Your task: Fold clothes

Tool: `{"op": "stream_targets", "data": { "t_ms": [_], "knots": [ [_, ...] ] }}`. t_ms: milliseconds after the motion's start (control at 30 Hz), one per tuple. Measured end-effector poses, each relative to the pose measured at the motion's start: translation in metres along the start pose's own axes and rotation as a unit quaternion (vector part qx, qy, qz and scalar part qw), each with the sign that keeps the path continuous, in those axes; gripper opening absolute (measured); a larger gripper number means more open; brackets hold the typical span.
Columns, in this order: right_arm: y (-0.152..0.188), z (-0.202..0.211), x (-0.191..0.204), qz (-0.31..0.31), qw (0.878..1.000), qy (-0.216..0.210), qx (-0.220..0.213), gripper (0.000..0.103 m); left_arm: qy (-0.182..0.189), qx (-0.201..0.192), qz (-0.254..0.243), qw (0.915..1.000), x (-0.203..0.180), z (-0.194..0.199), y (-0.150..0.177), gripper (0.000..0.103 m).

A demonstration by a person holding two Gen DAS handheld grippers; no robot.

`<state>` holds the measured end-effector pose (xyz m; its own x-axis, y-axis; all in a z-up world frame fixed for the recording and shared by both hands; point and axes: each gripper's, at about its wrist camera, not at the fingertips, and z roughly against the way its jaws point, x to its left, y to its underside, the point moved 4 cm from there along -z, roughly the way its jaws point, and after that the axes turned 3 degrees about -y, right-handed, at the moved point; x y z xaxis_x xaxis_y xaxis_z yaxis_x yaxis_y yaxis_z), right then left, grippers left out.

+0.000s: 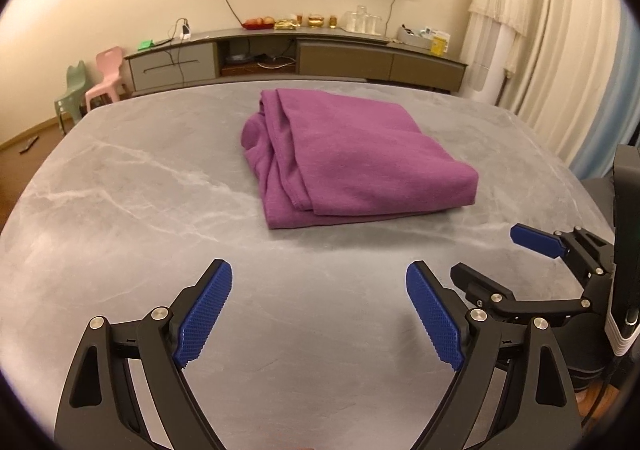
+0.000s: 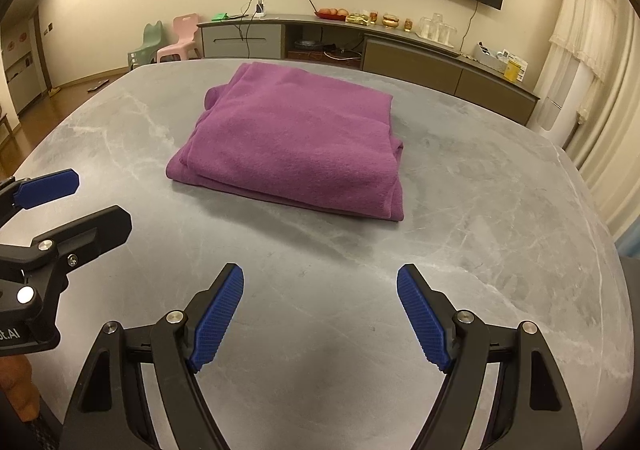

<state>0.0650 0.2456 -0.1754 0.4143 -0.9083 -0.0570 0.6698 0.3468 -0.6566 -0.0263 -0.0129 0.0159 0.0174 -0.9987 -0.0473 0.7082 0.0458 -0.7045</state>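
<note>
Purple fleece garment (image 1: 352, 162), folded into a thick rectangular bundle, lies flat near the middle of the grey marbled stone table (image 1: 120, 210), towards the far side from us. We judge the folding to be essentially done: the layers are stacked, with hemmed edges showing along the bundle's left side in the left wrist view and a smooth rounded fold facing us in the right wrist view. Our left hand-held gripper (image 1: 320, 314) hangs over bare table well short of the cloth, its blue ribbed pads spread wide and holding nothing. Our right hand-held gripper (image 2: 320, 314) sits just beside it, equally wide open and empty, also over bare stone. Both seem pulled back to leave the bundle undisturbed. The loose edges on the left look slightly uneven, so a final tidy there might be worthwhile. Open table surrounds the bundle on every side, with plenty of room between it and the near rim; the far rim lies closer behind it, and beyond that stands a long low cabinet (image 1: 296, 54) against the wall.
</note>
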Motion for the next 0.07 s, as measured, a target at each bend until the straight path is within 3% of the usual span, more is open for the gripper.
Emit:
{"op": "stream_targets", "data": {
  "t_ms": [67],
  "knots": [
    [0.0002,-0.0002,-0.0009,-0.001,1.000,0.001,0.000,0.080,-0.003,-0.002,-0.003,1.0000,-0.0002,0.0012,-0.0005,0.091]
  ]
}}
